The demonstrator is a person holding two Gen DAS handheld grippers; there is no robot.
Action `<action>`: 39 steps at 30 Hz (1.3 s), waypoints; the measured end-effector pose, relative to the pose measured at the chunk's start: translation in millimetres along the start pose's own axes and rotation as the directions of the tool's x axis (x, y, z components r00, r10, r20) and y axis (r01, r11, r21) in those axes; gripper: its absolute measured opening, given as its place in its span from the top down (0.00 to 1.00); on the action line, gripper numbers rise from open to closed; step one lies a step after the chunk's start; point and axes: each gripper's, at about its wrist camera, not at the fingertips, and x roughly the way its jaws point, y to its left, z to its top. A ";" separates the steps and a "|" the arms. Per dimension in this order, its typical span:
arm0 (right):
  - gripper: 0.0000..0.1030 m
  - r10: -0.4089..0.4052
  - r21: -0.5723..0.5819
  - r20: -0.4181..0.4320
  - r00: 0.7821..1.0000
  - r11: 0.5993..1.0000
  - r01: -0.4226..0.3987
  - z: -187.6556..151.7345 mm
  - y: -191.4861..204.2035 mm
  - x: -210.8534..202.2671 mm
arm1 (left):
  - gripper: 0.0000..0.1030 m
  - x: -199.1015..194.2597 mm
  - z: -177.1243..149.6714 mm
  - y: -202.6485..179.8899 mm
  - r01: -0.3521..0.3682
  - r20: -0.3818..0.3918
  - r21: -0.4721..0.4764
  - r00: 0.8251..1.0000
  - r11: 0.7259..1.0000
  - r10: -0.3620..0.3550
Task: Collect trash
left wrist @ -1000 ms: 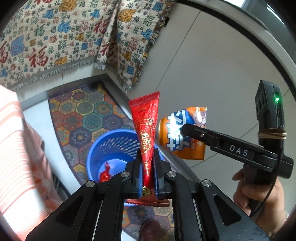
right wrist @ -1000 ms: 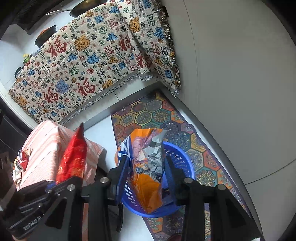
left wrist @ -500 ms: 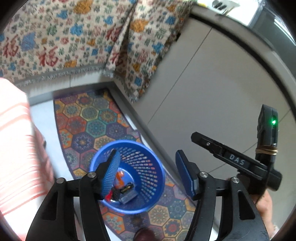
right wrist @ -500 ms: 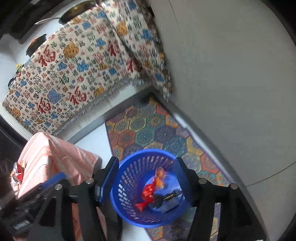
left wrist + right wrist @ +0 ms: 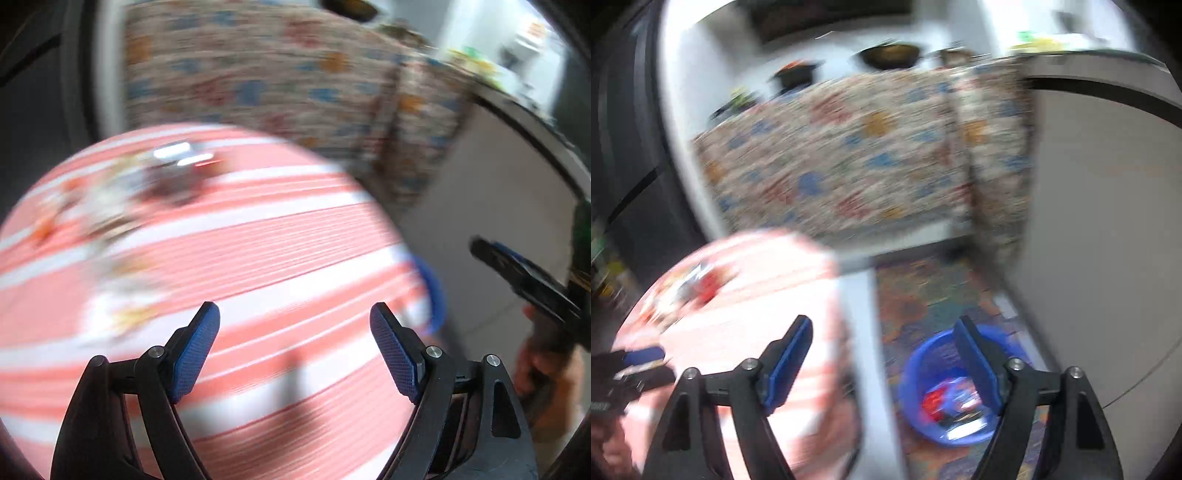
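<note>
Both views are motion-blurred. My left gripper [image 5: 295, 321] is open and empty above a round table with a pink-and-white striped cloth [image 5: 258, 258]. Blurred wrappers [image 5: 110, 199] lie at the table's far left. My right gripper [image 5: 882, 336] is open and empty, between the striped table [image 5: 746, 332] and the blue basket [image 5: 923, 417] on the floor. The basket holds red and blue wrappers [image 5: 945, 398]. Wrappers on the table [image 5: 690, 284] also show in the right wrist view. The right gripper [image 5: 524, 273] shows at the right edge of the left wrist view.
A patterned cloth [image 5: 849, 155] hangs over a counter behind the table. A hexagon-patterned rug [image 5: 923, 288] lies under the basket. A grey wall [image 5: 1108, 221] stands to the right. The basket's blue rim [image 5: 434, 295] peeks past the table edge.
Both grippers let go of their wrappers, which now lie in the blue basket. Both grippers have swung left and up, from over the basket toward the striped table.
</note>
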 end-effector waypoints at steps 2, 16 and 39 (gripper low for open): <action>0.20 0.097 -0.056 -0.116 0.989 0.993 -0.104 -21.9 66.9 14.2 | 0.18 -9.9 -11.8 52.4 -0.106 -0.006 -0.046 0.994 0.993 0.105; 0.00 -0.056 -0.197 -0.275 0.960 0.980 0.001 -30.8 246.8 160.8 | 0.07 29.9 -11.5 195.4 -0.318 -0.025 -0.136 0.948 0.938 0.318; 0.00 -0.042 -0.192 -0.271 0.962 0.981 -0.011 -32.7 245.1 159.0 | 0.00 32.3 -6.8 191.3 -0.359 -0.049 -0.146 0.933 0.922 0.356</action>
